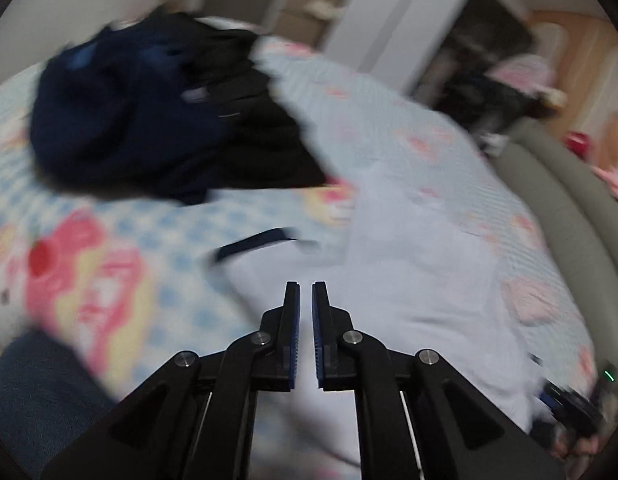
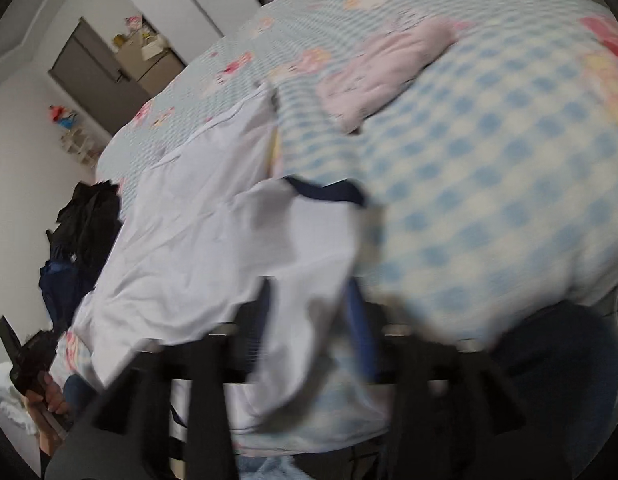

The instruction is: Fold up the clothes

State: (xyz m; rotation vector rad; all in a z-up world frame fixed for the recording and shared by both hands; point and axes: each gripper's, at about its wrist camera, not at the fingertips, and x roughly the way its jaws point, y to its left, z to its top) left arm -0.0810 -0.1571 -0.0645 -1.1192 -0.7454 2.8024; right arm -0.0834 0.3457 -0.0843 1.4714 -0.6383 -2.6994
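Note:
A white shirt with a navy collar (image 1: 409, 264) lies spread on the bed, also in the right wrist view (image 2: 197, 236). My left gripper (image 1: 305, 286) hovers over the shirt near its collar, jaws nearly closed with a thin gap and nothing between them. My right gripper (image 2: 309, 292) is blurred; white shirt fabric drapes over and between its fingers, so it looks shut on the shirt's edge. It also shows at the lower right of the left wrist view (image 1: 569, 404). The left gripper shows at the lower left of the right wrist view (image 2: 25, 356).
A heap of navy and black clothes (image 1: 157, 120) lies on the far side of the bed (image 1: 109, 264), which has a blue checked cartoon cover. A pink folded cloth (image 2: 385, 72) lies on the bed. A grey padded bed edge (image 1: 569, 200) runs on the right.

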